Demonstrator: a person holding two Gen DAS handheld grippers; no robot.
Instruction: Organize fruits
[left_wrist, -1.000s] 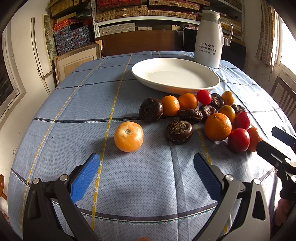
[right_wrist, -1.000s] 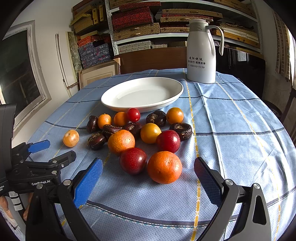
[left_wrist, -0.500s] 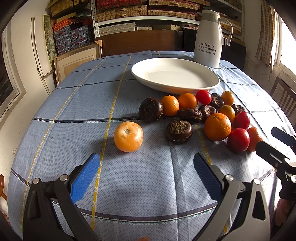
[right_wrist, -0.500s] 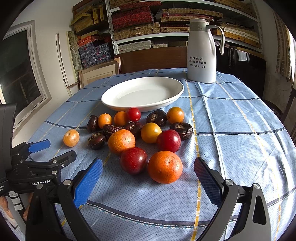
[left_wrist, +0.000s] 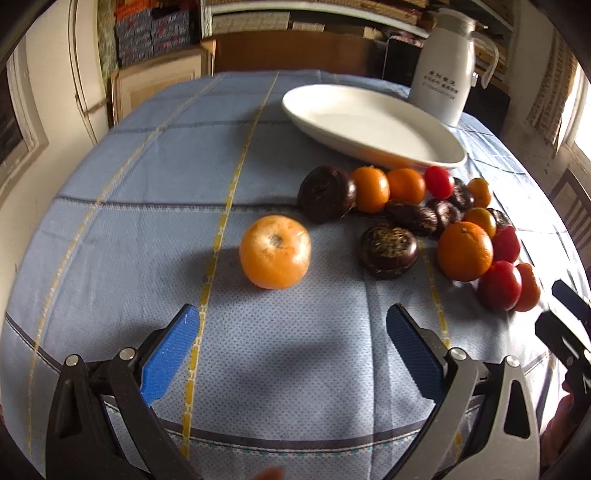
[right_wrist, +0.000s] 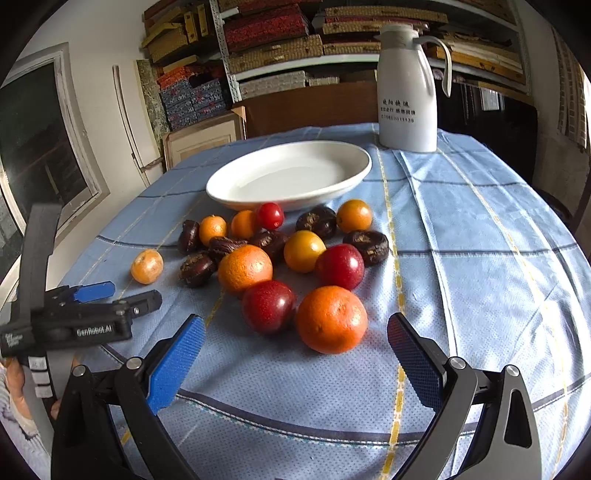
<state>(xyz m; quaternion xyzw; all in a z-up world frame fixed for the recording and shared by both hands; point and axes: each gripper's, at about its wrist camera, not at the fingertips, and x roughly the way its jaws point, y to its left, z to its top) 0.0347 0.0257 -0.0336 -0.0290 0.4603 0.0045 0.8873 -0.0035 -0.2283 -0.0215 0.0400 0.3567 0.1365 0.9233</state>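
Ahead of the left gripper (left_wrist: 291, 343), whose jaws are spread and hold nothing, a lone tangerine (left_wrist: 275, 251) sits apart from the fruit pile, likely the first pick; the next move is to straddle it. In the right view, the right gripper (right_wrist: 295, 350) also gapes, near an orange (right_wrist: 331, 319), with the plate (right_wrist: 236, 192) bare beyond.
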